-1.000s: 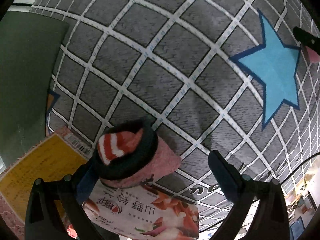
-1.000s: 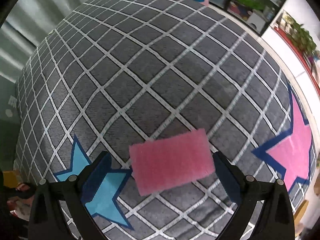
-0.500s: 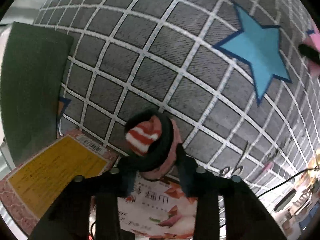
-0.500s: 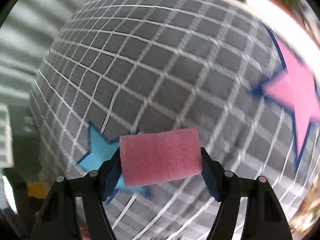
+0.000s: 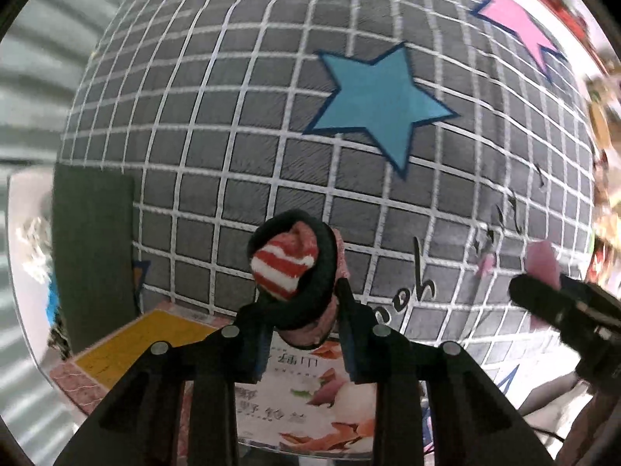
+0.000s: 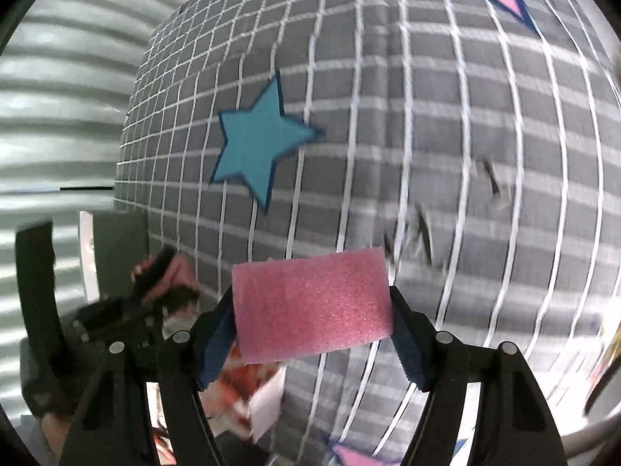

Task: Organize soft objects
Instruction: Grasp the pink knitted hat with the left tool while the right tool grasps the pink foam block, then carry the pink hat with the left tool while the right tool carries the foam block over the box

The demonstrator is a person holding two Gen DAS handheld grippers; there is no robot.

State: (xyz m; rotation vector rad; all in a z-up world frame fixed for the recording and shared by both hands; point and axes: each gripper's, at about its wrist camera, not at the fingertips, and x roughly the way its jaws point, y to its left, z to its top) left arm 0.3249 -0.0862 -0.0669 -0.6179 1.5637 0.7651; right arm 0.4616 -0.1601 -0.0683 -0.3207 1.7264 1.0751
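Note:
A rolled sock bundle [image 5: 287, 268], red-and-white striped inside a black cuff with pink cloth behind, sits between the fingers of my left gripper [image 5: 300, 310]. Its jaws are closing and the pads press the bundle's sides, holding it above the mat. A pink foam sponge [image 6: 310, 303] is held flat across my right gripper [image 6: 310, 310], both pads tight on its short ends. In the left wrist view the right gripper's dark finger [image 5: 543, 303] shows at the right with the sponge's pink corner [image 5: 543, 264]. In the right wrist view the left gripper [image 6: 155, 283] is blurred at the lower left.
A grey mat [image 5: 240, 124] with a white grid carries a blue star [image 5: 376, 105] and a pink star [image 5: 512, 19]. A printed snack bag [image 5: 310, 407] and a yellow-labelled packet [image 5: 155, 341] lie below the left gripper. A dark green board [image 5: 93, 233] stands at the left, with a corrugated wall [image 6: 58, 97] behind.
My left gripper closed on the sock bundle and lifted it off the mat. My right gripper closed on the pink sponge and carried it across the mat toward the left gripper. Both views rolled.

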